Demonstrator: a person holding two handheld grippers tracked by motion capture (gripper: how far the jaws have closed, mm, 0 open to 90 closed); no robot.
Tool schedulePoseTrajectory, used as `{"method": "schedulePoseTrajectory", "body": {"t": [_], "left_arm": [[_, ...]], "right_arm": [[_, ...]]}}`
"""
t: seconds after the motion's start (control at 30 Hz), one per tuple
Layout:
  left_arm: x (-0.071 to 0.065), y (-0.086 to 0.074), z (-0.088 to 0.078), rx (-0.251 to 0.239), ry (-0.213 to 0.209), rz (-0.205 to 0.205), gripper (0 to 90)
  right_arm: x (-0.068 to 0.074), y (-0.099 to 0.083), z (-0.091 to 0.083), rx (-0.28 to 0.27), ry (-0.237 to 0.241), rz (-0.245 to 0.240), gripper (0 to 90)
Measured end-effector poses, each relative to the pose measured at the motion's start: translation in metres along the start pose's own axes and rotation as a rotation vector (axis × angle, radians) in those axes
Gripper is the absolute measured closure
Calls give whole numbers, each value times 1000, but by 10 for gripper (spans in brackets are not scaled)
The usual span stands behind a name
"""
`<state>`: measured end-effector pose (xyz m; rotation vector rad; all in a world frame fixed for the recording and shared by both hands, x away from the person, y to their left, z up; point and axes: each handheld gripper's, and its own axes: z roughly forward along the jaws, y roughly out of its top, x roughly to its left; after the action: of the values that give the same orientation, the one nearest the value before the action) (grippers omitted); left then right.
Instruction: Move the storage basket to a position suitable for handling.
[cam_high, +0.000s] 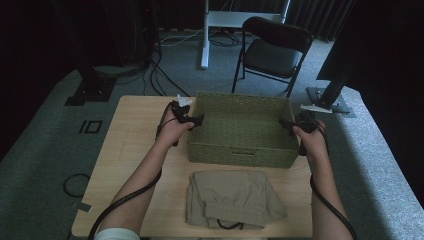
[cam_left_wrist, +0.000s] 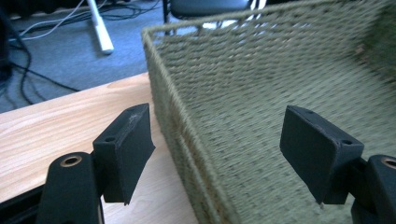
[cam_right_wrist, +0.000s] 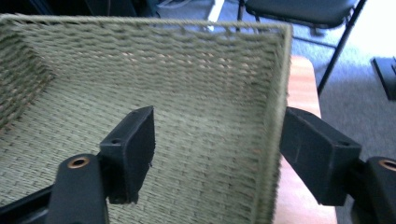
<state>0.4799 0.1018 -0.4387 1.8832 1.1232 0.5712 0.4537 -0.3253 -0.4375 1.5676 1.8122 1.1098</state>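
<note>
The green woven basket (cam_high: 240, 127) sits empty on the table (cam_high: 130, 145). Both grippers, left (cam_high: 197, 120) and right (cam_high: 284, 121), have open jaws straddling its side walls.

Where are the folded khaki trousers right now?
In the high view the folded trousers lie on the table's near edge, just in front of the woven basket and between the person's forearms.

Both grippers (cam_high: 199, 120) (cam_high: 283, 121) at basket (cam_high: 240, 150) sides, jaws open, folded trousers (cam_high: 232, 197) in front.

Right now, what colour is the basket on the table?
The basket is olive green, woven all over in a rope-like weave. The weave shows best in the right gripper view.
</note>
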Motion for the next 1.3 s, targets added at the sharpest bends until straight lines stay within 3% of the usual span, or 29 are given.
{"method": "schedulePoseTrajectory", "body": {"t": [0.13,0.23,0.4,0.53,0.6,0.83,0.97,1.03,1.13,1.2,1.3], "left_arm": [[-2,0,-14,13,-42,0,264],[-4,-3,-22,-8,-82,-8,243],[-5,-10,-36,-16,-101,14,239],[-7,-14,-49,-30,-135,29,199],[-9,-17,-55,-43,-145,30,200],[-18,-36,-72,-42,-191,67,199],[-25,-50,-80,-50,-225,67,199],[-28,-56,-84,-42,-237,81,199],[-31,-66,-91,-40,-242,87,199],[-33,-72,-95,-42,-255,91,200],[-36,-79,-100,-39,-269,95,199]], "right_arm": [[10,1,-6,-24,27,-21,292],[18,1,-12,-33,45,-45,295],[27,1,-21,-58,103,-26,374],[35,-1,-29,-59,103,-64,341],[40,-3,-34,-82,123,-56,297],[53,-16,-55,-133,141,-56,289],[63,-27,-64,-119,173,-73,260],[69,-32,-68,-104,192,-111,179],[75,-41,-73,-93,195,-127,181],[79,-47,-75,-86,231,-145,177],[86,-56,-79,-84,247,-174,165]]}}
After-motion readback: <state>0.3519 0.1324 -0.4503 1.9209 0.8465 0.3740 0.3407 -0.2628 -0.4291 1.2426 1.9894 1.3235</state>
